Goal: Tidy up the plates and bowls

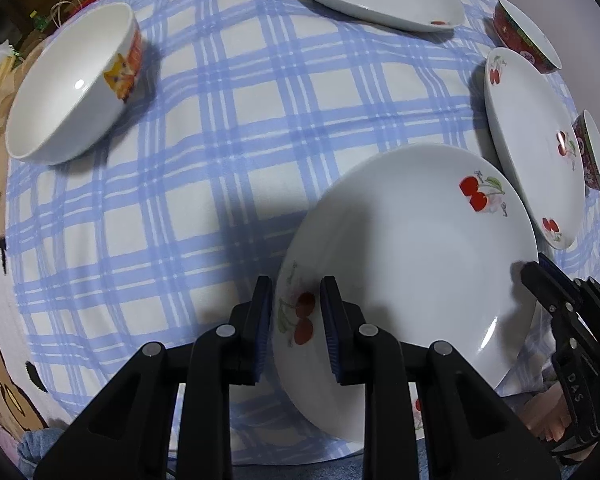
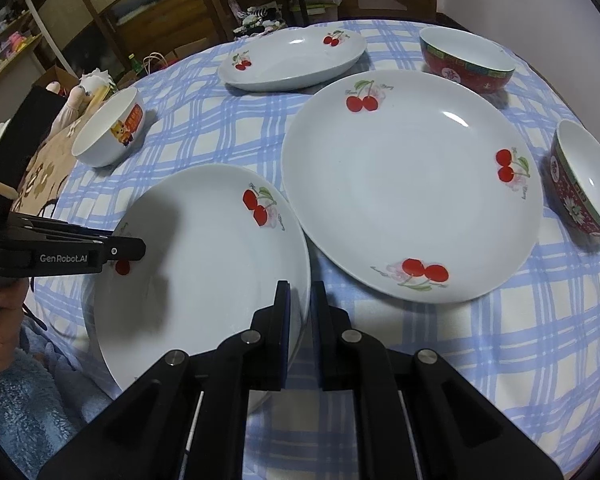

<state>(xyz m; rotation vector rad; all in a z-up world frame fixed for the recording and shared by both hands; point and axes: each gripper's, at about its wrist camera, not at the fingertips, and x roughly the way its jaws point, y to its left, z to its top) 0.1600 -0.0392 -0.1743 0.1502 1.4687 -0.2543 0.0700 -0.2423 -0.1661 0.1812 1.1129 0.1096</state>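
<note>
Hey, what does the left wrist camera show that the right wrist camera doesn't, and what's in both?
Only the left wrist view: the left hand-held gripper looking straight down on the nearest white cherry-print plate, its pads astride the rim.

Only the right wrist view: brown wooden shelving behind the table, and the right hand-held gripper closed on that plate's opposite rim.

Both: three cherry plates, a white bowl with an orange cartoon label, two red patterned bowls and the blue checked tablecloth.

- The near plate [image 2: 204,264] sits between my hand-held grippers, at the counter [image 2: 500,360] edge.
- A second plate [image 2: 412,188] lies just right of it.
- A third plate [image 2: 292,60] lies behind both.
- One bowl [image 2: 112,132] stands far left; two bowls [image 2: 466,60] stand right.
</note>
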